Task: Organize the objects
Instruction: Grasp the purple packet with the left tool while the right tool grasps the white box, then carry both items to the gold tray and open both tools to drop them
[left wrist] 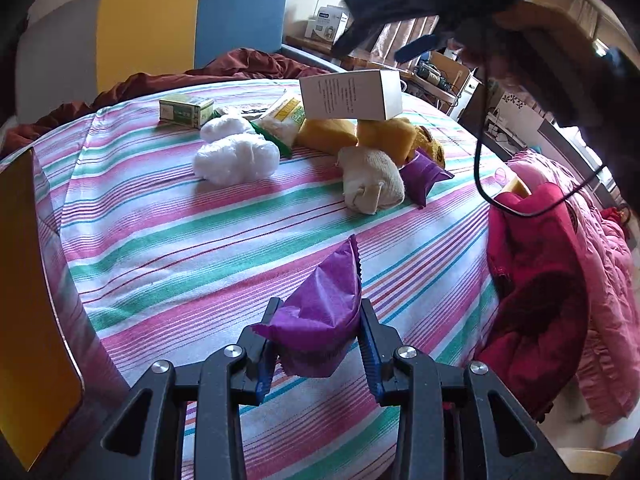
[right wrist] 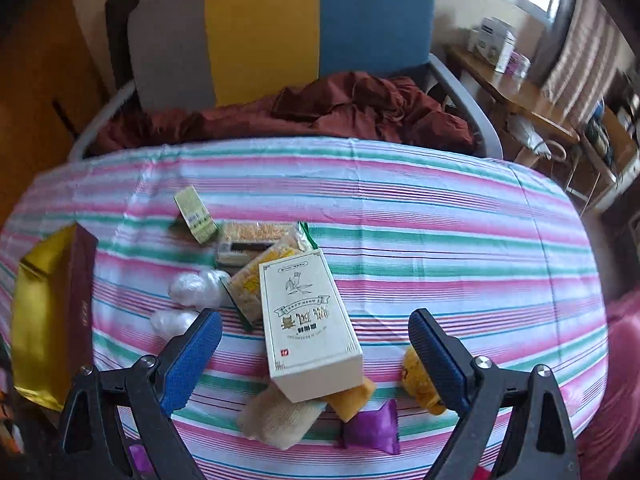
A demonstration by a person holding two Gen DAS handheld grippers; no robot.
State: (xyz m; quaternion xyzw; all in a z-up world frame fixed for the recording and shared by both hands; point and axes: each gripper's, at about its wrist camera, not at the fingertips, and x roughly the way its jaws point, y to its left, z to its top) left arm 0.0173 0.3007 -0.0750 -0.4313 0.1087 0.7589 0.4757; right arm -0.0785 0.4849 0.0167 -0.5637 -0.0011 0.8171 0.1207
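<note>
My left gripper is shut on a purple snack packet and holds it above the striped cloth. My right gripper is open, hovering over a white printed box that rests on yellow rolls and a beige sock roll. The box also shows in the left wrist view, with the right gripper's black body above it. A second purple packet lies by the rolls. White sock rolls, a green box and noodle packets lie to the left.
A gold and maroon bag stands at the cloth's left edge. Red and pink jackets are heaped on the right. A maroon blanket and a grey, yellow and blue headboard lie beyond. A black cable hangs at right.
</note>
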